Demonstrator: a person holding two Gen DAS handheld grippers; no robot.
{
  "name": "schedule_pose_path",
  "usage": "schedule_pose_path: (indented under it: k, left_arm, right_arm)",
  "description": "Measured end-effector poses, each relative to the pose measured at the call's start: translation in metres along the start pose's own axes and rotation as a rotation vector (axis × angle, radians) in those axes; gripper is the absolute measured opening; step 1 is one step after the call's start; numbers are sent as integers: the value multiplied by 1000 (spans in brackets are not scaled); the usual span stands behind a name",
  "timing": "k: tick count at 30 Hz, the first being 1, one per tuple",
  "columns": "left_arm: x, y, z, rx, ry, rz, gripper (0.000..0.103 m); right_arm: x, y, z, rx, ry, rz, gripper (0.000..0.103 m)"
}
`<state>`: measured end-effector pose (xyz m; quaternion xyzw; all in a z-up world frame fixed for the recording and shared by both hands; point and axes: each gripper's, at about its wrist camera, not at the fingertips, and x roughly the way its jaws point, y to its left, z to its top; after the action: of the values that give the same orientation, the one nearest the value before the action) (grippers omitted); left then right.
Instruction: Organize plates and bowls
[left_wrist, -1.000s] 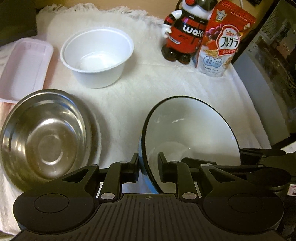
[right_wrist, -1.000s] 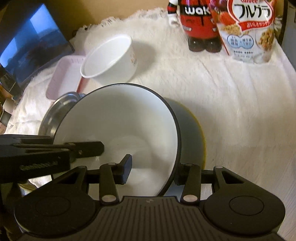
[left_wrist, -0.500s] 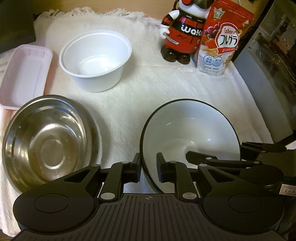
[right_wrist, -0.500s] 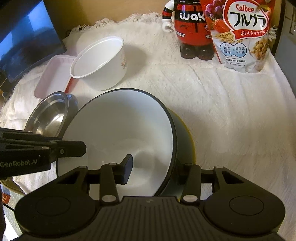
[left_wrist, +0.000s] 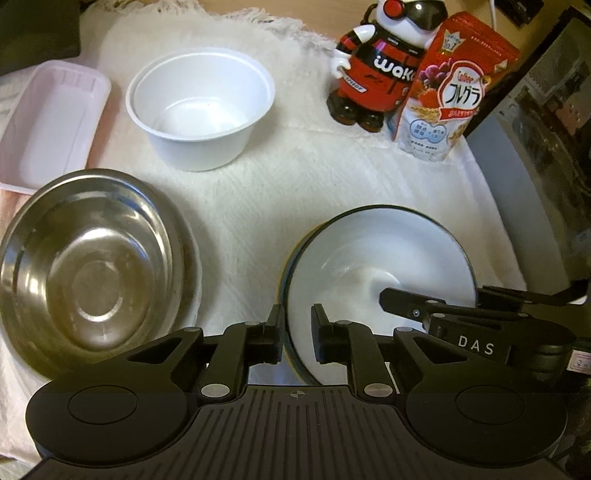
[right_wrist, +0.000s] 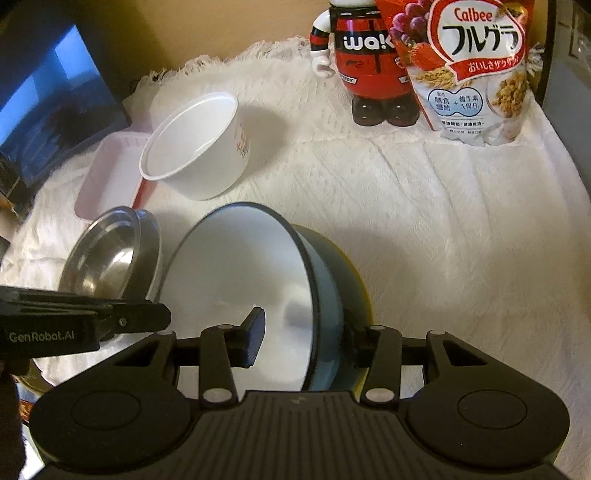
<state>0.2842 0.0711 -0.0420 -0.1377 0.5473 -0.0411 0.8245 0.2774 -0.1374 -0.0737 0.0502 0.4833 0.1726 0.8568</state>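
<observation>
Item: enamel bowl (left_wrist: 380, 258), white inside, blue outside, on the white cloth (left_wrist: 295, 177) | Grip: left gripper (left_wrist: 297, 334) has just closed on its near-left rim; right gripper (right_wrist: 303, 332) straddles the right wall, contact unclear | Step: securing bowl (two-handed) | Next, judged: lift level towards steel bowl (left_wrist: 88, 280), nesting it.
</observation>
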Motion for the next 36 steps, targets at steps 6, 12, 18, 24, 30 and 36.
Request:
schedule_pose_path:
  k: [6,12,18,24,30,36]
  left_arm:
    - [-4,-2,0,5,-15,-3,16]
    - [0,0,4,9,-11,40,16]
    - [5,-4,4,21,6,29,16]
    - [6,-6,5,22,12,18,16]
    - [5,-4,8,15,11,2,16]
    - [-11,14,18,-23,-42,-57,17]
  right_arm:
    - [-2,0,1,-10,0,-1,44]
    - [-4,-4,1,2,6,12,44]
    - [-19,-6,7,3,-31,14,44]
    - [-22,-7,11,-51,-70,-75,36]
    - [-4,-20,9,-37,-22,-106,29]
    - [-16,-18,21,-72,-51,-79,33]
